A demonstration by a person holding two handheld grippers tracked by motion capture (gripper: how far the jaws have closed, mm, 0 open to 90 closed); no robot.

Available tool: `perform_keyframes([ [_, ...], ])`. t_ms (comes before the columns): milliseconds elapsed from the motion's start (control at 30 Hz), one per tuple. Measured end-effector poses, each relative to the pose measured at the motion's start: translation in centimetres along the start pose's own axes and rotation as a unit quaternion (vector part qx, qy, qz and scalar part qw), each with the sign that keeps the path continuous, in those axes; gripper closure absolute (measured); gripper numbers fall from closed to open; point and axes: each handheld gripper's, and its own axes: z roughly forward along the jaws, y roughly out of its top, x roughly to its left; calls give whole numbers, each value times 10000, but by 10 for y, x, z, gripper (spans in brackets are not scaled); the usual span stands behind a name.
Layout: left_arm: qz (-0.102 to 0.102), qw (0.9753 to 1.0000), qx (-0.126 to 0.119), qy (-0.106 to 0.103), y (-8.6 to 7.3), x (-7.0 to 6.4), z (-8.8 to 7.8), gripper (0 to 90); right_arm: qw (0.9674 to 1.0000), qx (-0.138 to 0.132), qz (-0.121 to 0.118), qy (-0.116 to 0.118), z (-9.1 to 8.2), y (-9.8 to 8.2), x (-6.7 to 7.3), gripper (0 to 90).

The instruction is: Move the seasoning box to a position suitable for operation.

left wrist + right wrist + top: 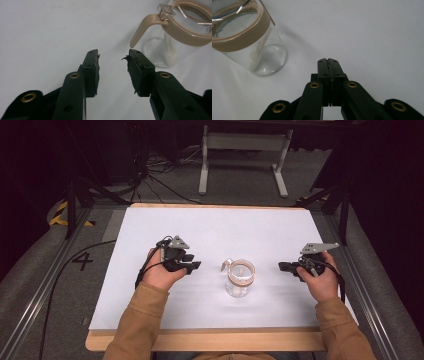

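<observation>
**Glass jar on table, a hand-held gripper at each side**

Clear glass jar [239,279] stands upright on the white table [210,227], near the centre and toward the person's edge. A tan band [186,35] circles its mouth. A tan lever [142,28] hangs from a wire clasp [166,13] at the rim, on the side facing the left hand-held gripper. In the right gripper view the jar [249,42] shows a pale stick-like piece [259,47] inside, reaching down to the base; what it is cannot be told.

Left hand-held gripper [192,266] sits to the left of the jar, near it but apart, jaws pointing toward it. In the left gripper view [112,67] the jaws are spread with bare table between them; nothing is held. The pads [133,70] look frayed at the edges. The tip of the tan lever lies just above the right-hand jaw in that view, not touching.

Right hand-held gripper [284,266] sits to the right of the jar, apart from it, also pointing inward. In the right gripper view [328,60] the jaws are pressed together, empty.

Left hand [161,270] and right hand [322,277] each wrap a gripper body; tan sleeves [135,325] enter from the near edge. A grey three-cornered plate [177,241] tops the left gripper.
</observation>
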Motion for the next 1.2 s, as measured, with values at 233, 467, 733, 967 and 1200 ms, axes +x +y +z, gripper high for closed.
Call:
perform_keyframes([
  [233, 45, 9999, 46, -143, 7, -11, 14, 579, 9999, -15, -114, 49, -2, -2, 5, 900],
  [467, 120, 9983, 250, -514, 13, -21, 33, 619, 9999, -74, -115, 6, -12, -8, 8, 900],
  [733, 180, 9969, 493, -581, 14, -26, 56, 668, 9999, -79, -92, -34, -19, -16, 9, 900],
  [967, 179, 9967, 477, -628, 12, -26, 73, 794, 9999, -72, -62, -83, -23, -22, 9, 900],
  [1200, 360, 9965, 441, -609, 14, -28, 77, 865, 9999, -45, -60, -109, -23, -26, 9, 897],
])
